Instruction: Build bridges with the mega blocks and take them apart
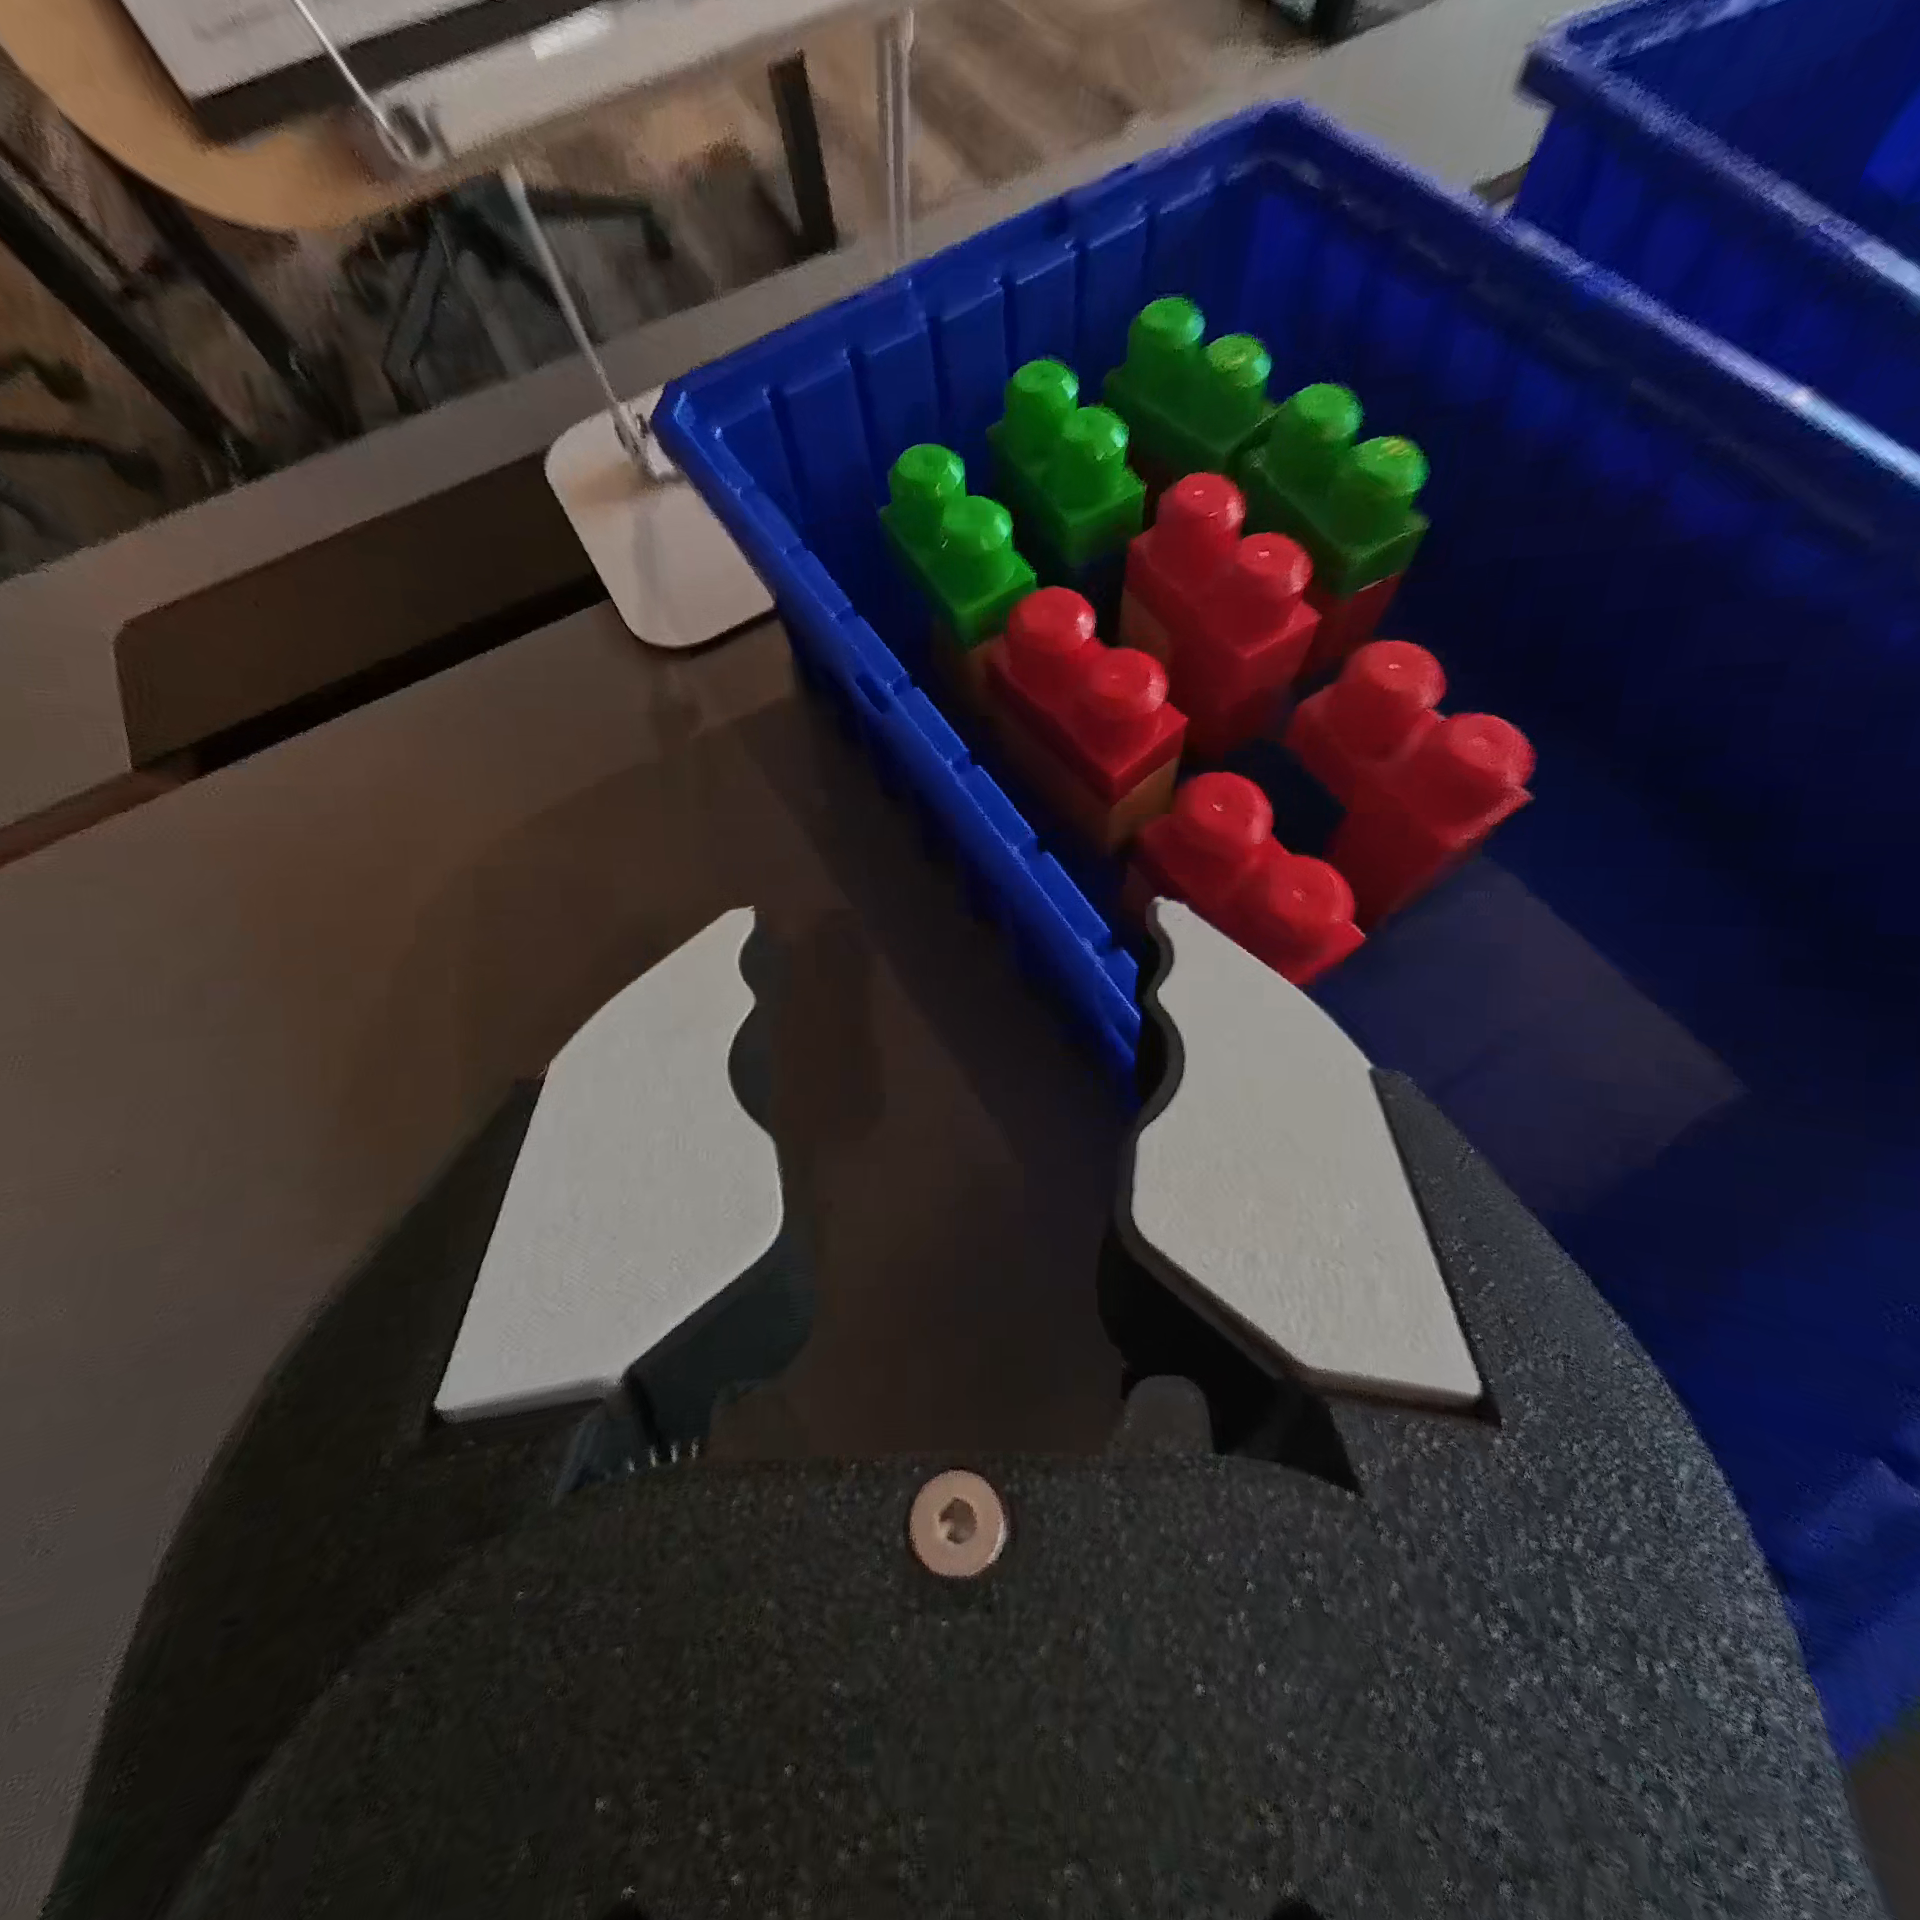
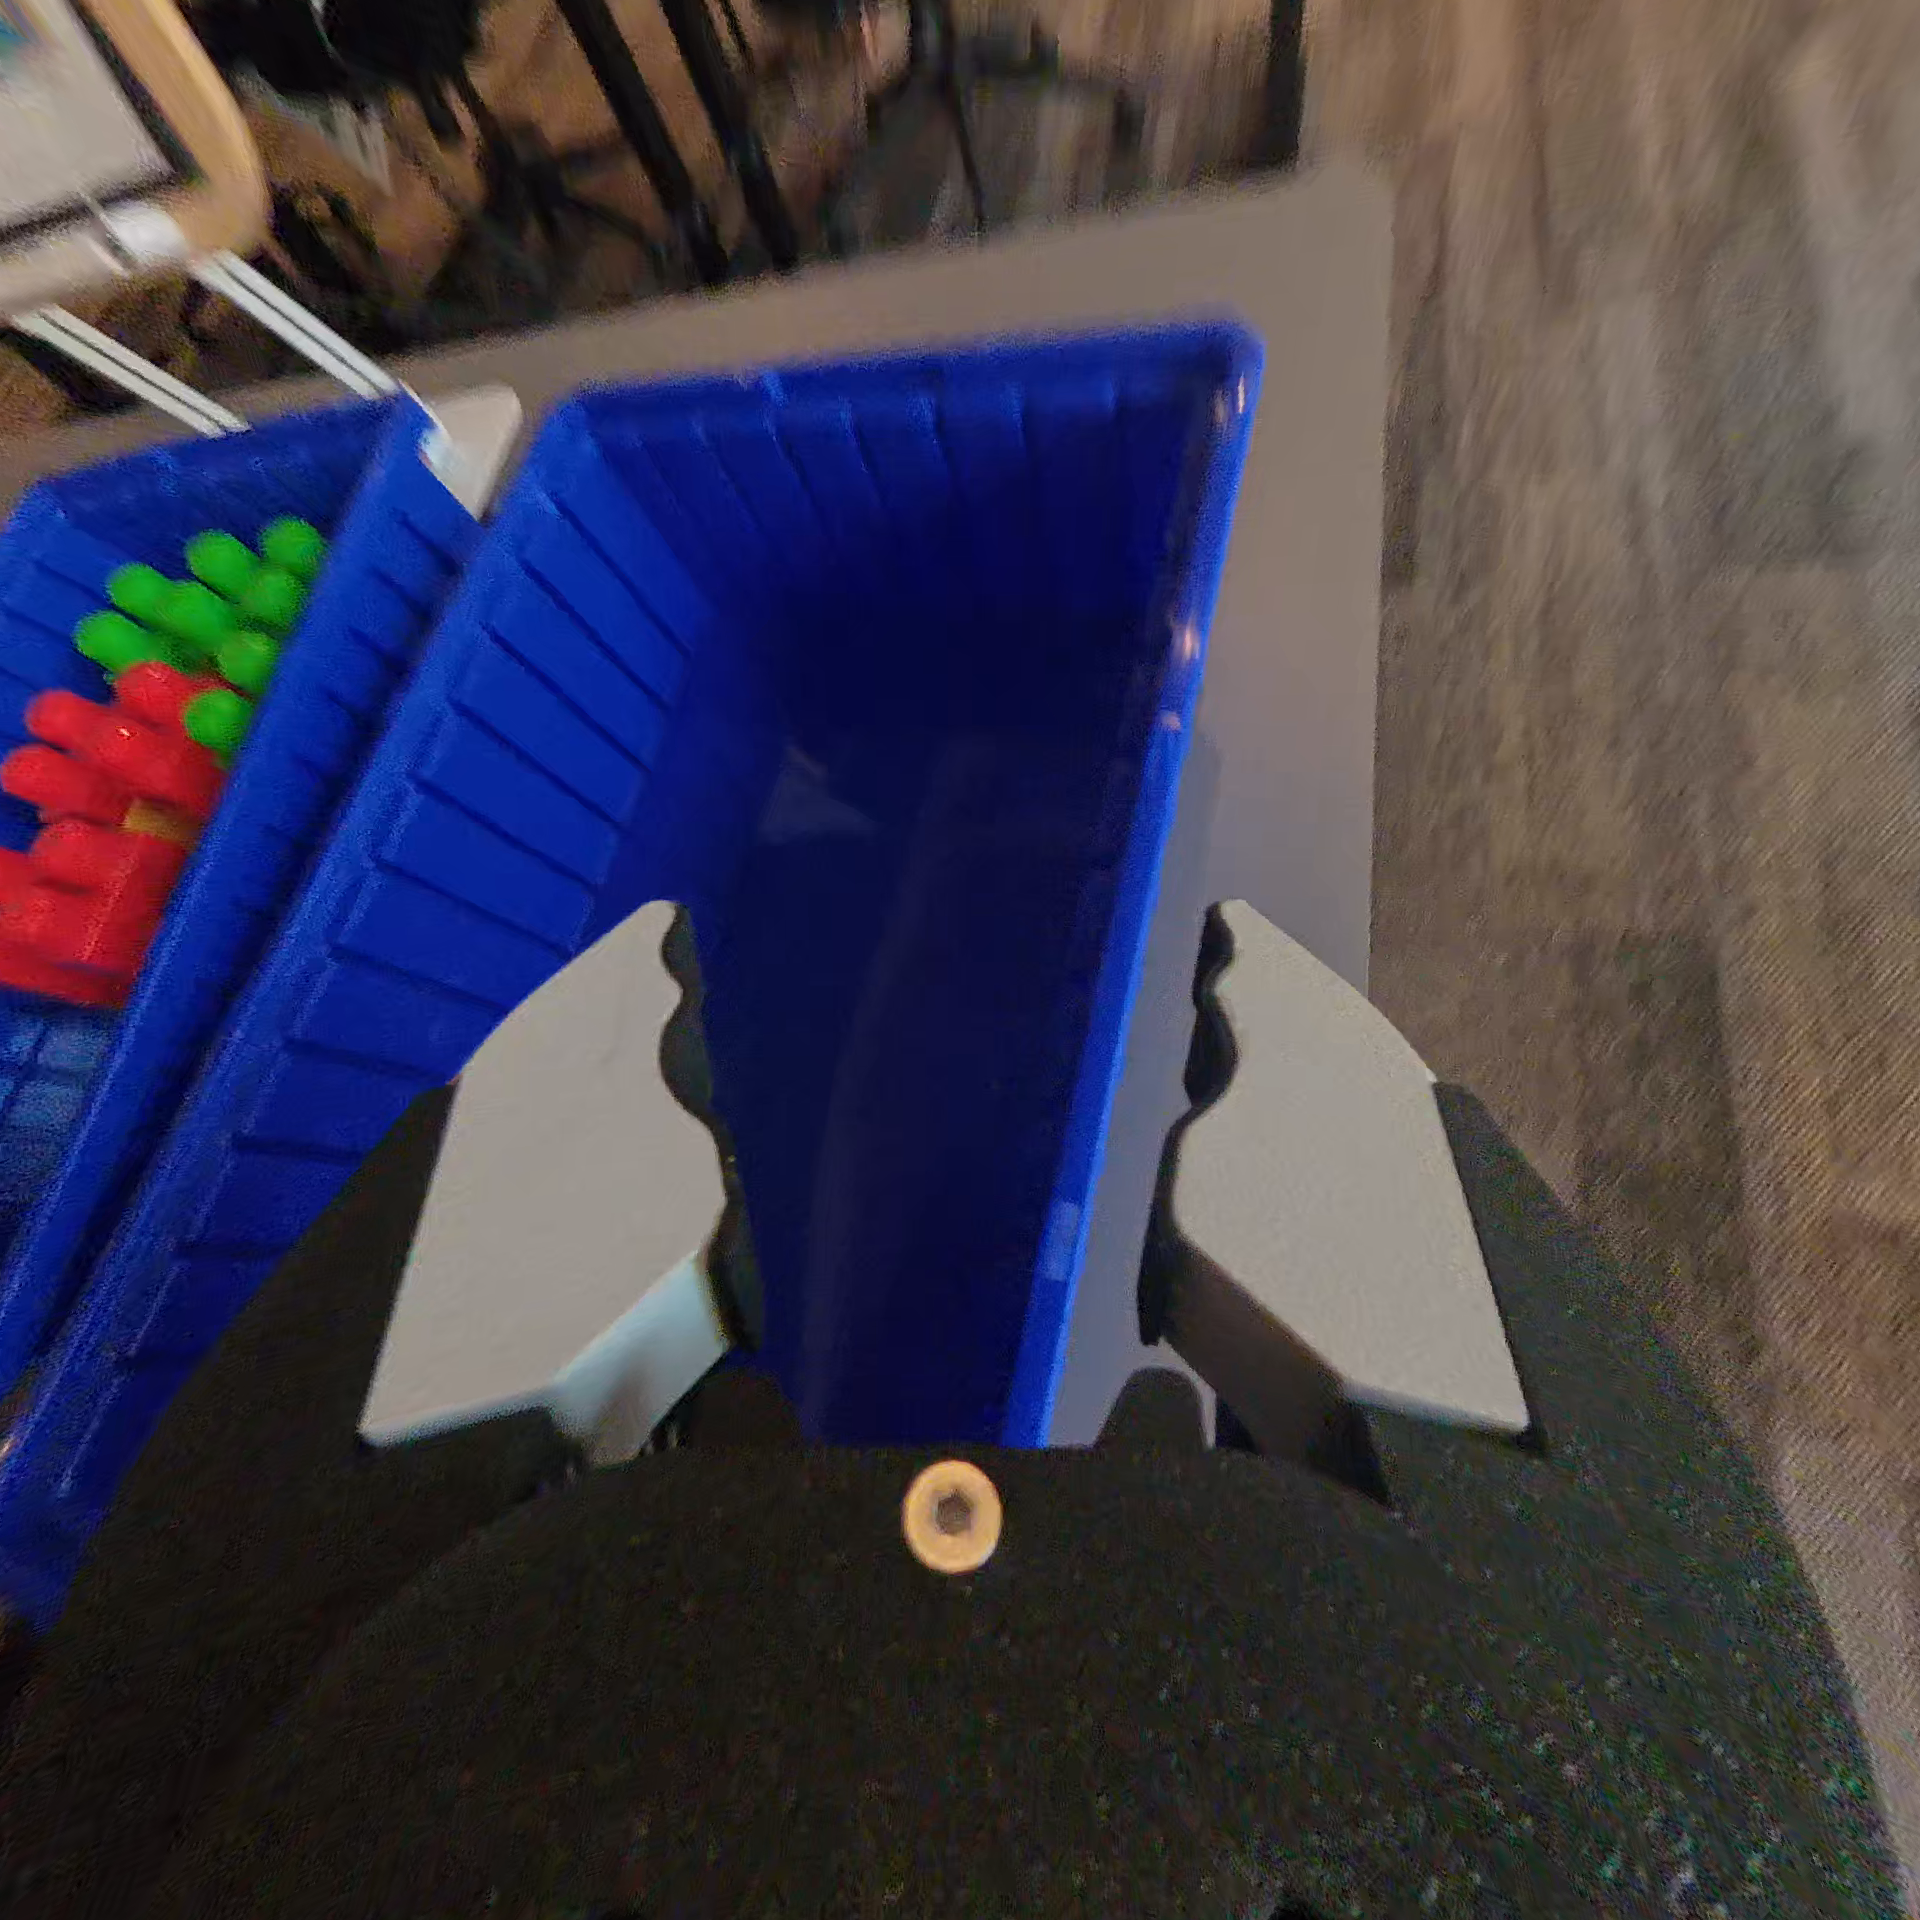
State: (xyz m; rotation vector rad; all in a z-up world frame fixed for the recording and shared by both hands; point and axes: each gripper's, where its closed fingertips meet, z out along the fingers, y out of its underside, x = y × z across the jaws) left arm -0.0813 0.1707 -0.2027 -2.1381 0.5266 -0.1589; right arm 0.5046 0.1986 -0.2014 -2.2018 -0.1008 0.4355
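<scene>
Left gripper (image 1: 951,914) hangs wide open and empty astride the blue bin's wall (image 1: 997,831); the right gripper (image 2: 940,914) gapes empty too. Red and green blocks (image 1: 1216,613) stand inside; dropping now risks snagging that wall.

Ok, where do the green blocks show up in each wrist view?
Left wrist view: green blocks upper centre, standing in the blue bin, behind the red blocks.
Right wrist view: green blocks at the left edge, blurred, in the left bin.
Shared landmark: red blocks beside them.
</scene>
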